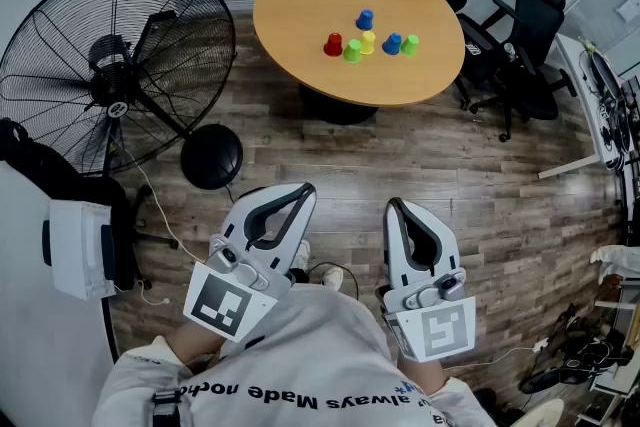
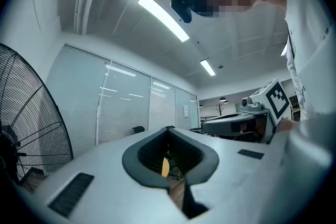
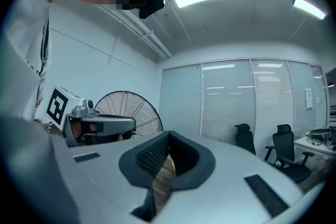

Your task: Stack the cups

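The small coloured plastic cups stand on the round light-wood table (image 1: 300, 65), well apart from me across the plank floor. A red plastic cup (image 1: 333, 44), a green plastic cup (image 1: 352, 51), a yellow plastic cup (image 1: 368, 42), a blue plastic cup (image 1: 392, 43) and a second green plastic cup (image 1: 410, 45) form a loose row, some of them touching or nearly so. A second blue plastic cup (image 1: 365, 19) sits just behind the row. From here they are too small for me to say which way up they stand.

I judge them to be light, thin-walled and a bit slick, stiff enough to pinch but easy to tip or skid on the smooth tabletop. I would take each one across its side wall at about mid-height, squeezing gently, and start with an outer cup so the jaws have room beside its neighbours.

My left gripper (image 1: 303, 191) and right gripper (image 1: 393, 206) are both drawn in close to my torso, side by side. They point level and forward over the floor towards the table, marker cubes nearest me. In each gripper view the padded tips meet with nothing between them, so both are clenched and empty, and both will need to spread before any pick
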`<state>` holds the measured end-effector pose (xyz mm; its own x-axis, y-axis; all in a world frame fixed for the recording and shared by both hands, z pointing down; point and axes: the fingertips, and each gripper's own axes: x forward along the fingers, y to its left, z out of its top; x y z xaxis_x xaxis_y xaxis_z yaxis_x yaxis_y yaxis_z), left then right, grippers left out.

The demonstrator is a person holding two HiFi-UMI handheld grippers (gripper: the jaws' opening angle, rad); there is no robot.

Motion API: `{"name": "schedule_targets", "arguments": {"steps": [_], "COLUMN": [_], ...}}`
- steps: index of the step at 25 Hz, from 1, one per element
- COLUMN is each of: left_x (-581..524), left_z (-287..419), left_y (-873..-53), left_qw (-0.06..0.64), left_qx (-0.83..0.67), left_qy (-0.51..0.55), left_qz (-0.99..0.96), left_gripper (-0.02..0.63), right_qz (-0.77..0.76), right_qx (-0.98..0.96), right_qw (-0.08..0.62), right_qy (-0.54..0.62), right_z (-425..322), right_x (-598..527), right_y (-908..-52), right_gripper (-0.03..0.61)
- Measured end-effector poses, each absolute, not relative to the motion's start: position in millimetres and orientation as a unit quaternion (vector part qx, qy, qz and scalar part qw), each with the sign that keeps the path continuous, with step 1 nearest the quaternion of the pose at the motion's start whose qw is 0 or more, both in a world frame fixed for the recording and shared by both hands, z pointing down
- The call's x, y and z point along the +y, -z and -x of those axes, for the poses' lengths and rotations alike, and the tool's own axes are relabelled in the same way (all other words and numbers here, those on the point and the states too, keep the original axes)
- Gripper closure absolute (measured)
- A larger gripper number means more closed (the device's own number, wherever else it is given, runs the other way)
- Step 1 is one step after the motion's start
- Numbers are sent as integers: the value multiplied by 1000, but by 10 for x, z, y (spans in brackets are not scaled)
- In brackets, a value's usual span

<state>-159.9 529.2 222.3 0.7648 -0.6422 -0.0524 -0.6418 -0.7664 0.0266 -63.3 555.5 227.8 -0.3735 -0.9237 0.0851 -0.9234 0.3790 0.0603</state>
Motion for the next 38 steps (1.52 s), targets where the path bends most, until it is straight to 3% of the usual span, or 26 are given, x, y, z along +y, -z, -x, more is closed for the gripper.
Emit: {"name": "schedule_targets", "arguments": {"steps": [16,26,38], "left_x": [5009,4587,3674], "left_z": [1863,1671,917], "left_y": [-2280,-2349,-2270], "left_qw": [14,15,12], "left_qx": [-326,-332,-334], "left_qy": [29,26,21], "left_qz": [-945,-943,-942], "left_gripper": [589,589,589], "right_qz": [-565,-567,-554], "right_qx": [-825,-822,-832], "right_qw": [21,46,31], "right_qy": [22,-9,-3], "right_z": [1064,760,97], "right_x": [5126,4825,3880], "right_y": [-1880,-2353,-2202], "right_gripper": [549,549,549]}}
